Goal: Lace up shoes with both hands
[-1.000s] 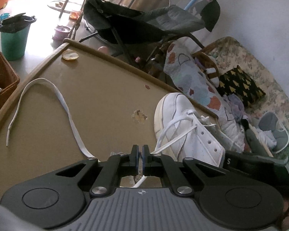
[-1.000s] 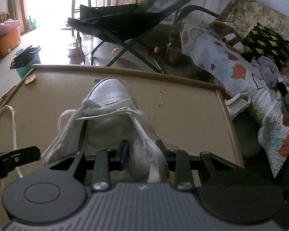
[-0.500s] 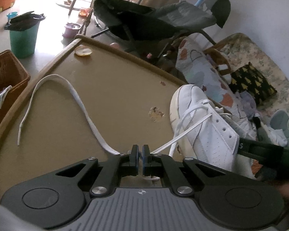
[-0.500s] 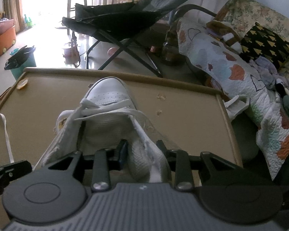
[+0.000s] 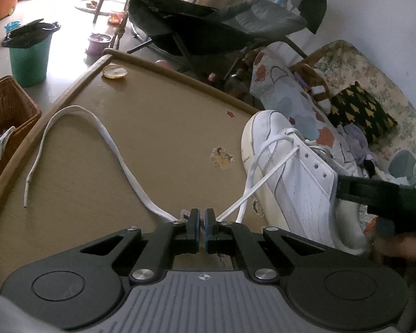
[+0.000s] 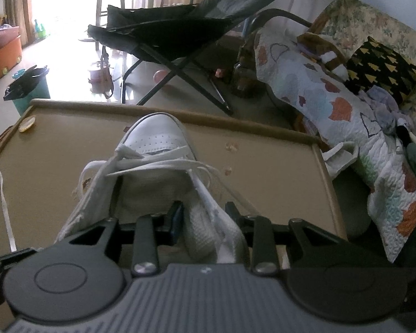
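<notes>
Between the left gripper's (image 5: 202, 223) closed fingers a white lace (image 5: 119, 163) is pinched. From the tips, one stretch runs up and to the right, taut, into the eyelets of a white shoe (image 5: 296, 183). The other stretch trails left of the gripper, lies slack on the brown table (image 5: 158, 127), loops away and comes back toward the near left edge, where its thin tip rests.

The shoe lies ahead and to the right of the left gripper, toe pointing away, sole edge toward this gripper. The lace crosses only the eyelets nearest the toe; the ones nearer the collar stand bare. Right of the shoe's collar, a black finger (image 5: 374, 191) of the right gripper reaches in from the frame's edge.

Straight ahead of the right gripper (image 6: 203, 217) sits the same shoe, toe away, tongue and collar close under the camera. Its fingers stand partly apart, gripping the right side of the collar: one finger inside the opening against the lining, the other outside the wall.

Farther left of the right gripper, the slack lace shows as a loop near the table's edge, and the left gripper's black tip pokes in low at the frame's left.

A small yellow disc (image 5: 114, 71) lies at the table's far left corner.
</notes>
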A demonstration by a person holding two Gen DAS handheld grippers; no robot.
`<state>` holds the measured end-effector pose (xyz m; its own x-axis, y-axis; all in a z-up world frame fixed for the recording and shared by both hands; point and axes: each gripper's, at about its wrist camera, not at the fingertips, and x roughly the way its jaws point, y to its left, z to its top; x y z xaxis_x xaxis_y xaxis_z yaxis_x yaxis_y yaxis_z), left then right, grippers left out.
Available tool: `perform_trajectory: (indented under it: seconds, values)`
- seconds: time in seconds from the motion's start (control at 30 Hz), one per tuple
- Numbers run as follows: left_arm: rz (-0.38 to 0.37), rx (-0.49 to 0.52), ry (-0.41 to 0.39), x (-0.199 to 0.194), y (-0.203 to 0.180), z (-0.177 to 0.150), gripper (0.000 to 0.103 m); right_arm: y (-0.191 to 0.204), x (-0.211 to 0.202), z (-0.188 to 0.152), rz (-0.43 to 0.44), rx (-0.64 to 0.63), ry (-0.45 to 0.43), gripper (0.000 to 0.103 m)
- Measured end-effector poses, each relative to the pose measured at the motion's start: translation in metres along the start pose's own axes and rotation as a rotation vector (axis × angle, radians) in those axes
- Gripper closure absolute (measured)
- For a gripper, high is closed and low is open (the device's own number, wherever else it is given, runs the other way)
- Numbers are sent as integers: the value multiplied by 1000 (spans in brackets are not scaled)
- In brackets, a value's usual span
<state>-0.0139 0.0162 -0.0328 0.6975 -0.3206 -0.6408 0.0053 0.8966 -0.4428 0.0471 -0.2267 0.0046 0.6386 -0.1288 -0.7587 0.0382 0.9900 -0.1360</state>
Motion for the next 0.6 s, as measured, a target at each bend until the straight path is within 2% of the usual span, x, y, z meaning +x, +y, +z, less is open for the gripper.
perform_trajectory:
  seconds: [0.6]
  values:
    - [5,22,5,-1,-5,-2,99,1,10,10,-24,-7,-2,72]
